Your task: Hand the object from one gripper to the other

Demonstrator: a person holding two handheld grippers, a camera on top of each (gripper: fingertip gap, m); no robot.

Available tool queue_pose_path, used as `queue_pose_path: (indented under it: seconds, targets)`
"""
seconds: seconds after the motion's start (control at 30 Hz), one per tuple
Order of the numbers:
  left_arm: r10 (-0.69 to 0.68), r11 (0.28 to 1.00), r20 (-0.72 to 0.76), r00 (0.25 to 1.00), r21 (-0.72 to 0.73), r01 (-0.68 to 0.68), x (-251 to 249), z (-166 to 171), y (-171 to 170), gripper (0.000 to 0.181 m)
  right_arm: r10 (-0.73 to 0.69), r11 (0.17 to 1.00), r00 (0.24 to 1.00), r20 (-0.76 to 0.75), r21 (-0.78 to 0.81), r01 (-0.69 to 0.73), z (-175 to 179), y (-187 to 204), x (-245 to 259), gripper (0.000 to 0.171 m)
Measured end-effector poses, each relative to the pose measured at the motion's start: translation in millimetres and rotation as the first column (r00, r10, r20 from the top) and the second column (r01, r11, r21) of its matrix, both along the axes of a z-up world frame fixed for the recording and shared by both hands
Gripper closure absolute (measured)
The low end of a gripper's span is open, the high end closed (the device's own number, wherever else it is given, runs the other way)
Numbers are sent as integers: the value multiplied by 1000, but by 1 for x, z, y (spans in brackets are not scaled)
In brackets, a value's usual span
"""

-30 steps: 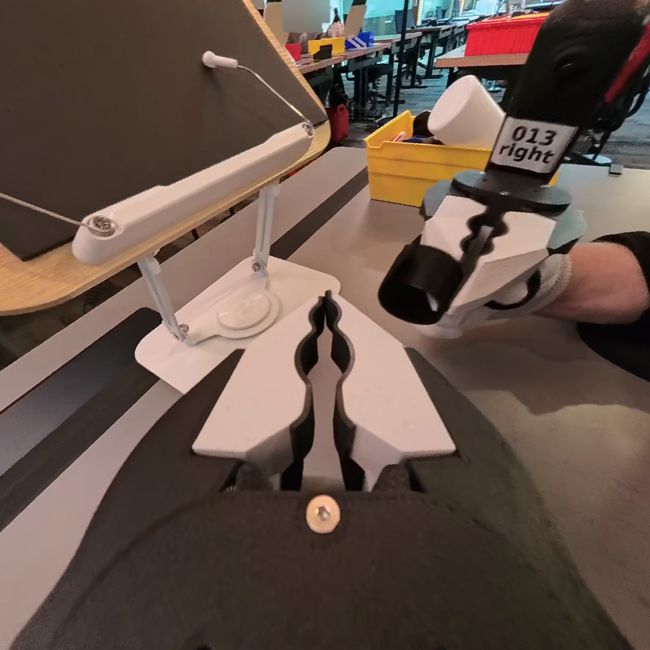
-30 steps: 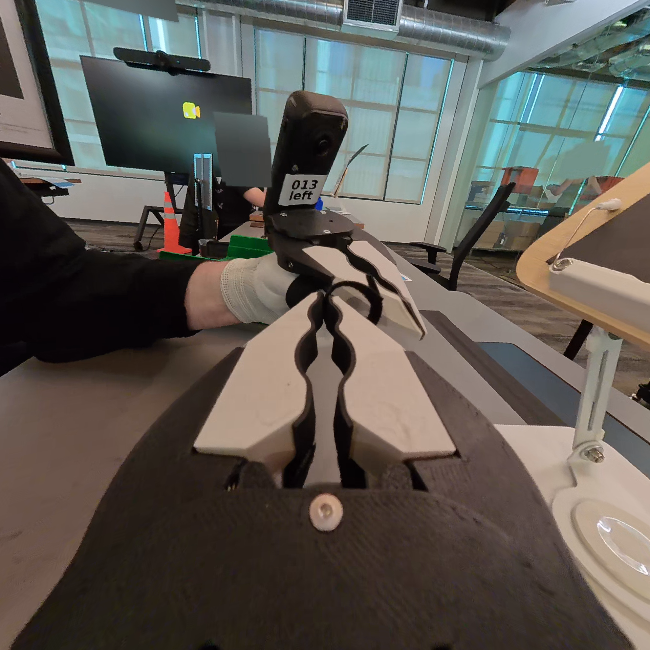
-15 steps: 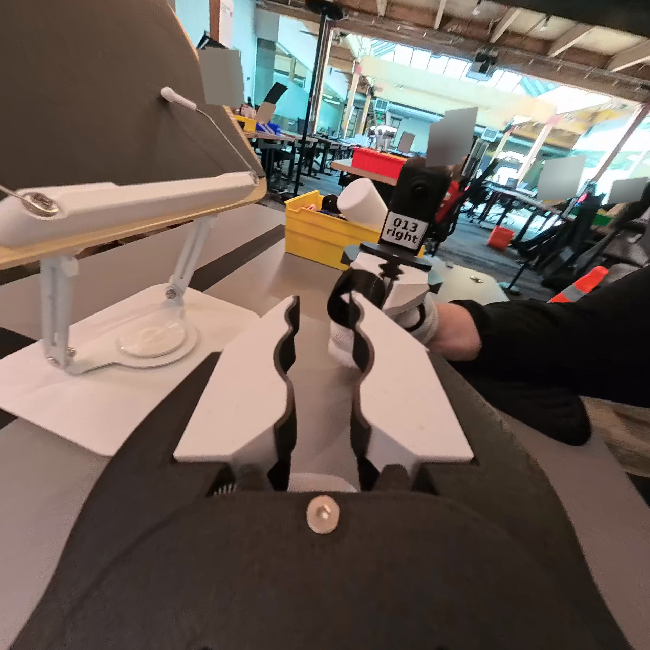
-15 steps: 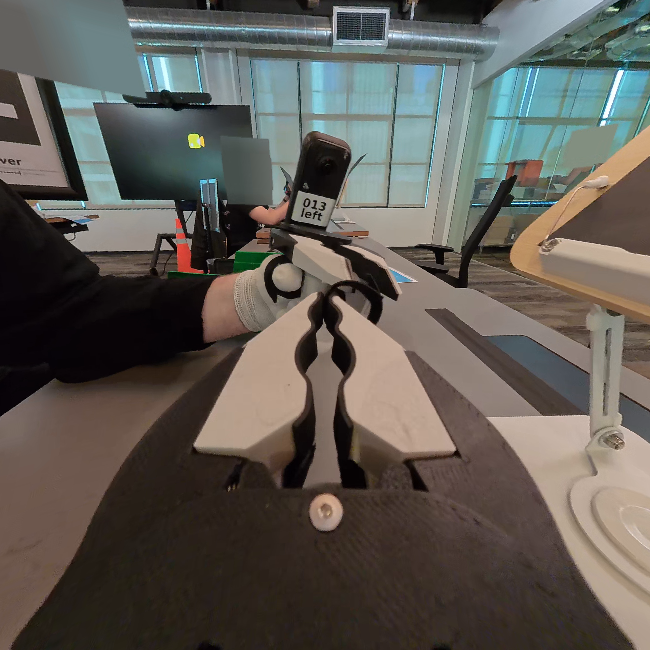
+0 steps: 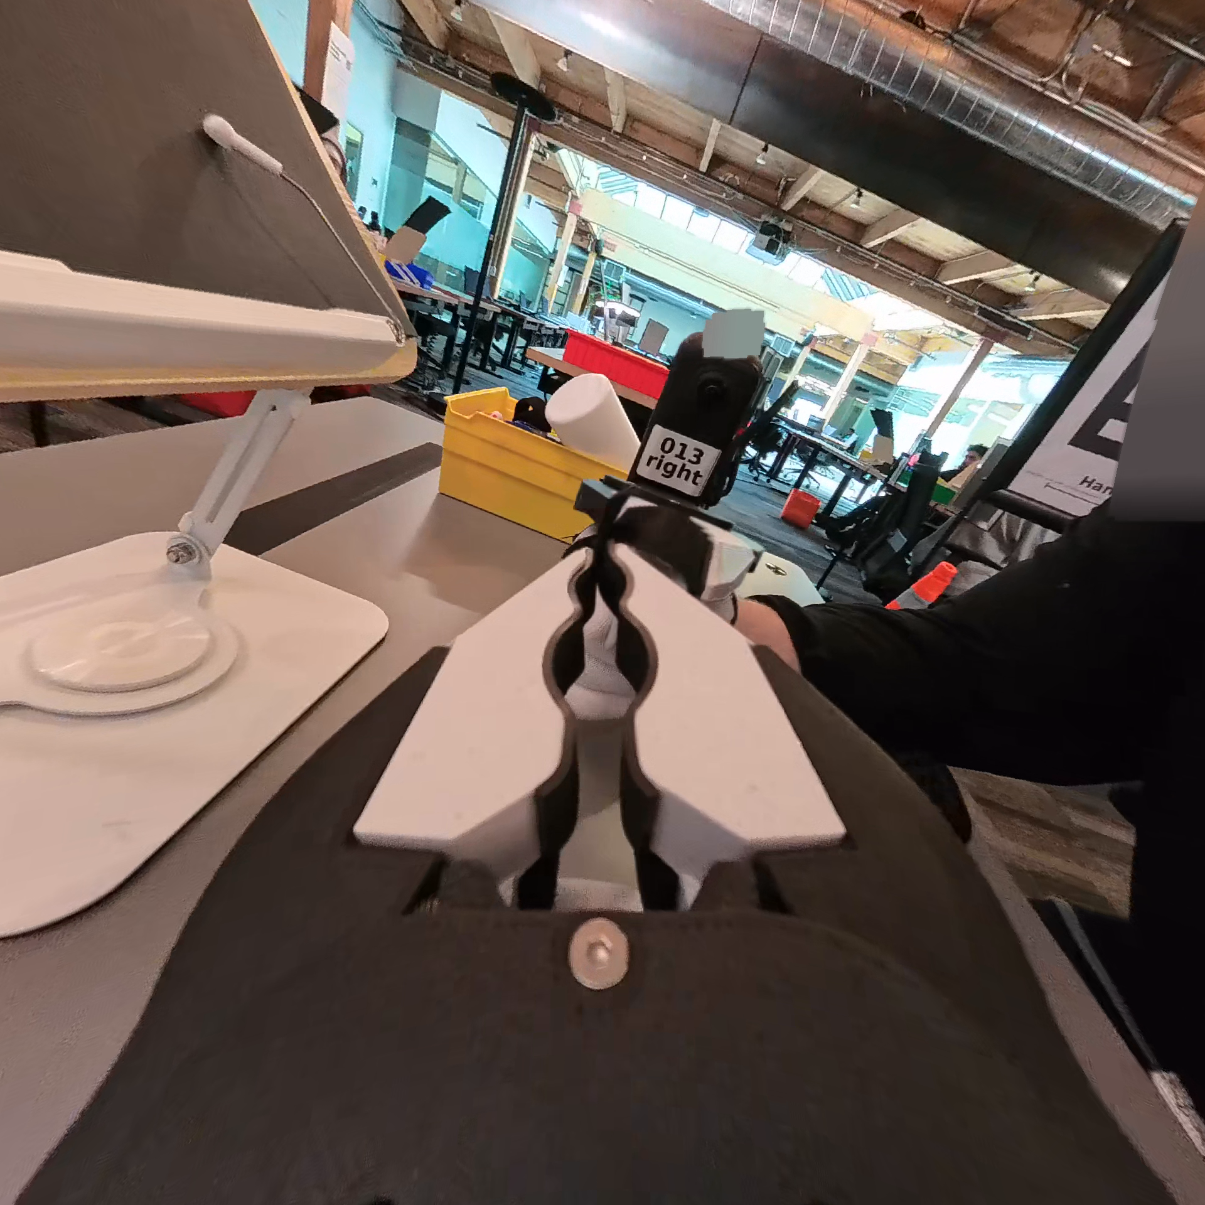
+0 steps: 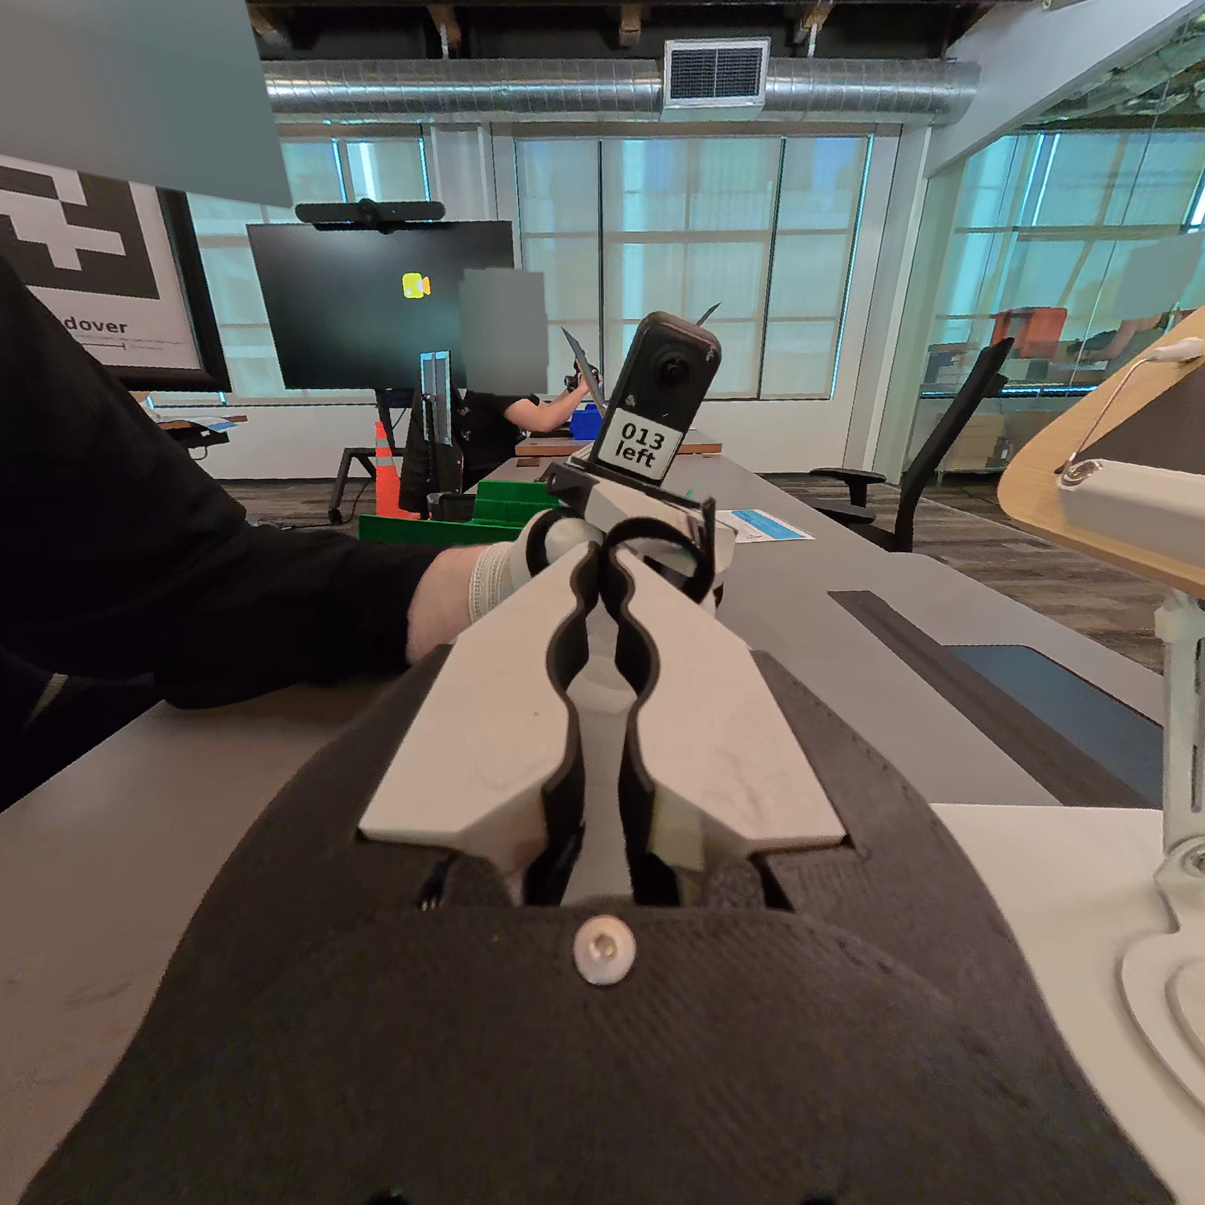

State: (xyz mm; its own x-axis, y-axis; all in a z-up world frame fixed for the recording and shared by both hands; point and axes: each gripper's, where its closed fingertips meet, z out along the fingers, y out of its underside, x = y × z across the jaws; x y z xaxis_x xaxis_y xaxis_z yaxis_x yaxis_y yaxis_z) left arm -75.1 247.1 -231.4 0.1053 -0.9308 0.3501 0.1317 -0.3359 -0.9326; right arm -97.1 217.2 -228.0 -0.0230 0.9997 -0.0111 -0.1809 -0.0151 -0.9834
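The object is a black band loop (image 6: pixel 645 525). My right gripper (image 6: pixel 600 554) is shut on its near side, held above the grey table (image 6: pixel 847 652). My left gripper (image 6: pixel 708 514) faces it from beyond and is shut on the loop's far side. In the left wrist view my left gripper (image 5: pixel 601 557) is shut with the black band (image 5: pixel 658 531) running from its tips to the right gripper (image 5: pixel 613 521) just beyond. Both grippers hold the band at once, tip to tip.
A white stand base (image 5: pixel 163 619) carrying a tilted wooden board (image 5: pixel 195 365) stands beside the grippers. A yellow bin (image 5: pixel 508 469) with a white cylinder (image 5: pixel 590 417) sits farther along the table. Green bins (image 6: pixel 456 521) and a seated person lie beyond. The grippers are tip to tip, or close to it.
My left gripper opened, moved up to the right gripper and closed on the black band. The right gripper stayed shut on the band throughout.
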Motion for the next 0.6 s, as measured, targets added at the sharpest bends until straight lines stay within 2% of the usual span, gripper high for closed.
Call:
queue_pose_path:
  seconds: [0.17,0.2,0.23,0.3,0.4,0.6]
  targets:
    - [106,990,-70,992,102,-99,-2,-2,9,181,-42,999,999,-13,-18,42,0,9,3,171]
    - [145,981,-89,985,147,-131,-4,-2,12,181,-50,998,999,-13,-27,49,0,11,3,169]
    - [170,968,-114,979,208,-144,-5,-1,11,181,-56,997,998,-14,-49,55,0,13,3,160]
    - [261,916,-184,948,358,-183,-8,-2,13,181,-33,992,999,-25,-120,30,-1,17,4,146]
    - [373,820,-265,889,543,-182,-12,-3,15,181,18,980,997,-70,-198,-31,3,17,8,143]
    - [520,646,-329,789,755,-111,-7,-8,14,181,63,941,992,-112,-326,-96,2,23,12,154]
